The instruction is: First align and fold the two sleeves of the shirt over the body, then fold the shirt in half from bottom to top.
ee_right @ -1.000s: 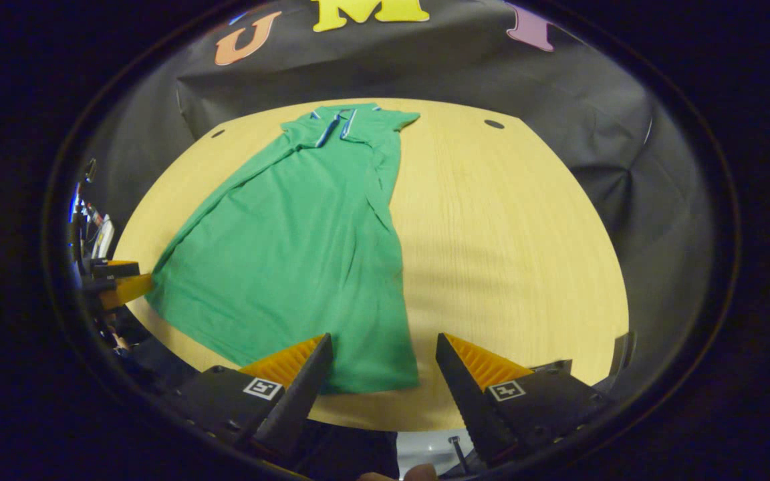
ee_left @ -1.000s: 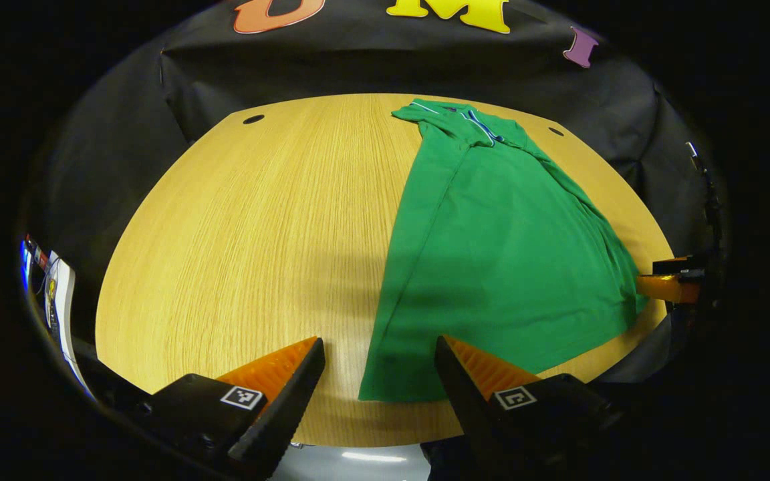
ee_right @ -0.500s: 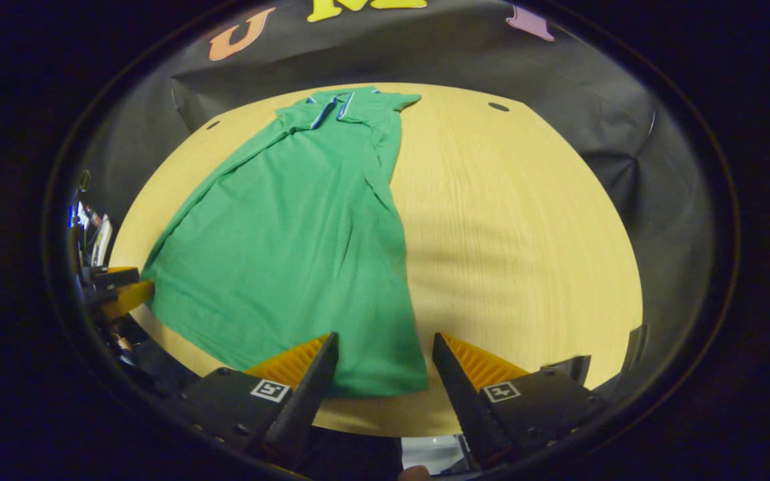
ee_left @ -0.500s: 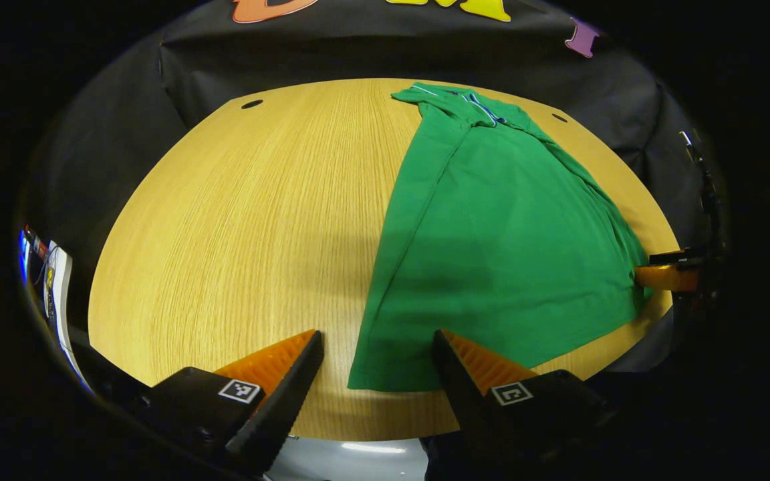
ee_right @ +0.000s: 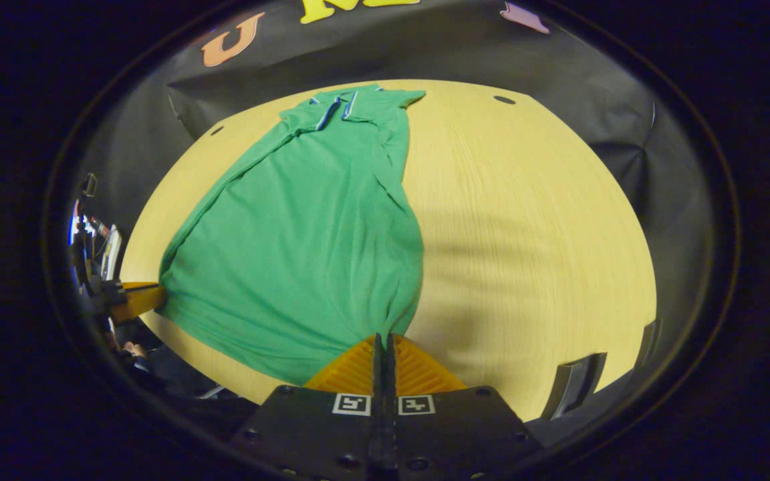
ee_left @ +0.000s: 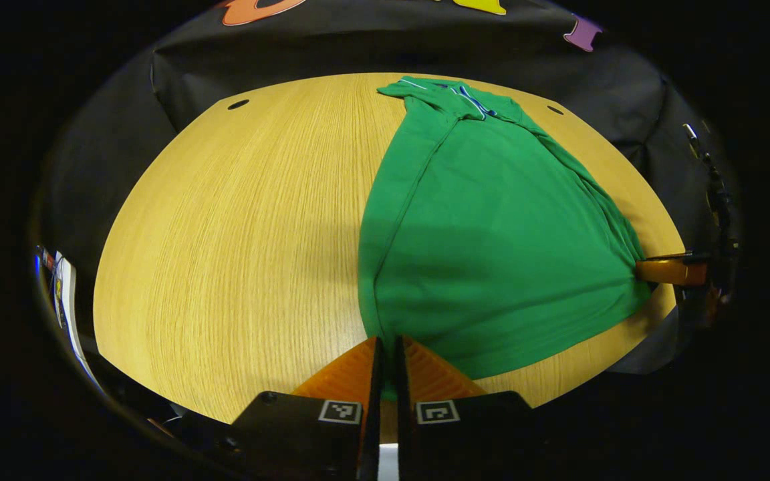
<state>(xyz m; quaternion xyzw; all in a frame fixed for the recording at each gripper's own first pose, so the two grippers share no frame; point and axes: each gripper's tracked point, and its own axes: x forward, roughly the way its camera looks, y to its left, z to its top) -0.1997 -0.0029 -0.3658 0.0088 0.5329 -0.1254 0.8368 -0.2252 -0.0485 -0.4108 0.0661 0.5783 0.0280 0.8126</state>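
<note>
we see a round wooden table [ee_left: 224,220] [ee_right: 532,220] taking up most of both views, its grain running away from us toward the black cloth wall [ee_left: 358,47] [ee_right: 425,53] behind it. two small dark holes [ee_left: 238,104] [ee_right: 504,99] sit near the far edge of the top.

on the table lies the green shirt [ee_left: 492,227] [ee_right: 305,227], spread lengthwise with its collar [ee_left: 472,103] [ee_right: 335,110] at the far edge and its bottom hem at the near edge. the sleeves are already folded in over the body, so the shirt reads as one long panel, narrow at the collar and wide at the hem.

in the left gripper view, the left gripper [ee_left: 385,357] is clenched on the hem corner nearest it, the cloth pinched between both fingers and puckering toward them. in the right gripper view, the right gripper [ee_right: 383,351] is likewise clamped on the opposite hem corner, folds drawn up into the nip.

each view also shows the other gripper at the far hem corner [ee_left: 669,270] [ee_right: 132,300], touching the cloth there.
</note>
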